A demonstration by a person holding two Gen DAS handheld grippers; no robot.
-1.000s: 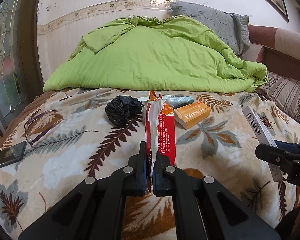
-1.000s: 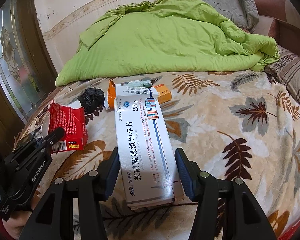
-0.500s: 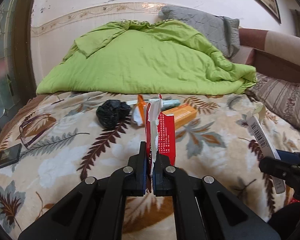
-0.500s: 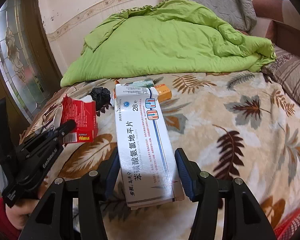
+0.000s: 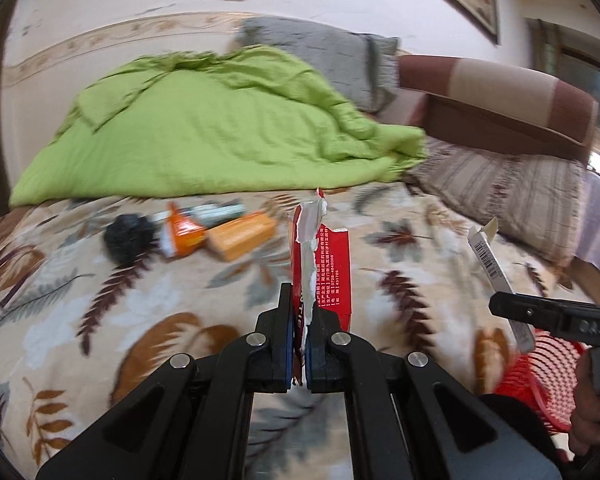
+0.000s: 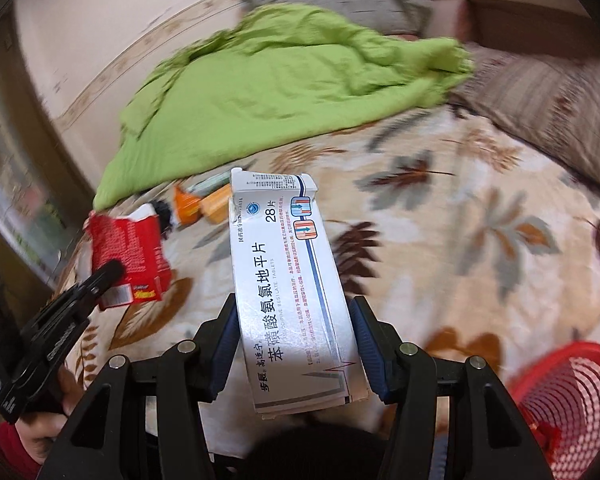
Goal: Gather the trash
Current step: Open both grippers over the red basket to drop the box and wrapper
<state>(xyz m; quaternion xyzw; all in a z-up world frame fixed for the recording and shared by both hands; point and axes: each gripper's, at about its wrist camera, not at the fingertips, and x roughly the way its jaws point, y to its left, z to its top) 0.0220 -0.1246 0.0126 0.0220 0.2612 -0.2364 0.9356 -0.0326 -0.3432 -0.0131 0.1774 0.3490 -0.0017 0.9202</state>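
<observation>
Above the leaf-print bedspread [image 5: 148,320], your left gripper [image 5: 299,340] pinches the torn red packet [image 5: 324,268]; your right gripper [image 6: 296,344] clamps the white medicine box [image 6: 288,280] between its fingers.

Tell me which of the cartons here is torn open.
The red carton clamped in the left gripper: its top edge is ragged. The white medicine box and orange box look intact.

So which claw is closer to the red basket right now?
Right. The right claw, holding the white box, is just beside the red basket; the left claw sits farther over.
</observation>
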